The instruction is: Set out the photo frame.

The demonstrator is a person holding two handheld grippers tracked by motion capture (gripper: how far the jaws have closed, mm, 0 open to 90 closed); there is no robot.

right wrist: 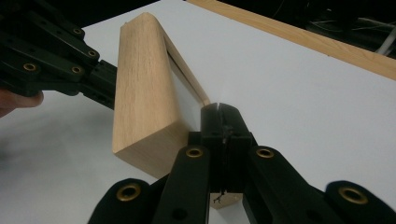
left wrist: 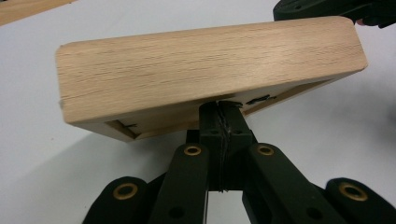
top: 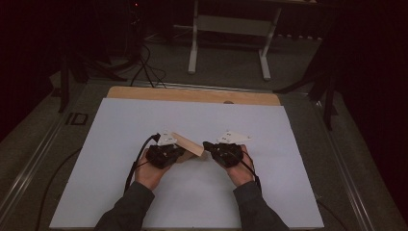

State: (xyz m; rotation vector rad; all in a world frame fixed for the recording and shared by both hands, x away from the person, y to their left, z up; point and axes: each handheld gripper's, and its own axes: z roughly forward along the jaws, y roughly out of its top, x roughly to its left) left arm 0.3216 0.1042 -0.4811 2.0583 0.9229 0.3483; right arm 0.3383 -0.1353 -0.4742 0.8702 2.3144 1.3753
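You hold a wooden box [top: 188, 143] up between both grippers, over the middle of the white sheet [top: 269, 183].

Your left gripper [left wrist: 220, 112] has its jaws pressed together on the thin rim at one side of the box, and your right gripper [right wrist: 220, 116] pinches the rim at the other end. Gripping opposite ends likely keeps the box tilted, clear of the sheet, and steady against twisting, its hollow side turned where you can see it.

Both tongs [top: 180, 153] [top: 208, 147] clamped tight, facing inward.
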